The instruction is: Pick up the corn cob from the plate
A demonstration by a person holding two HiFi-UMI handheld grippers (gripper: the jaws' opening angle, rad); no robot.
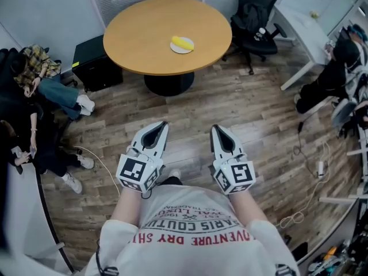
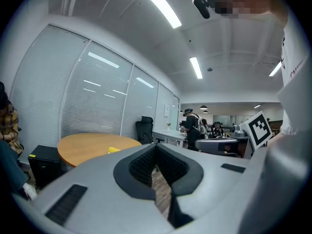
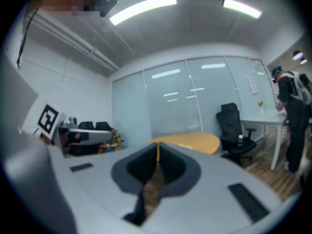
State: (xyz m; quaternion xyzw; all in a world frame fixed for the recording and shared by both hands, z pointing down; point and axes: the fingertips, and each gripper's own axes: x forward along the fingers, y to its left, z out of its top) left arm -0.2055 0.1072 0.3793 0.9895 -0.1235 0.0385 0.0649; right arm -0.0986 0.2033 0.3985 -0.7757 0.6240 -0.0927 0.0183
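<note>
Head view steeply down, 2 gripper views level, table (image 1: 144, 39) shared

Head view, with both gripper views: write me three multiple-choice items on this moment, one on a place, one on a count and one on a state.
1. Where does the corn cob lie?
A. on the plate on the round table
B. under the table
C. beside the plate, on the bare table top

2. How many plates stand on the table?
A. none
B. one
C. three

3. How do the jaws of the right tool stand?
A. wide apart
B. shut on the corn cob
C. shut, with nothing between them

Answers:
1 A: the yellow cob rests on the white plate on the table.
2 B: only that plate shows there.
3 C: in the right gripper view the tips meet and nothing is between them.
</note>
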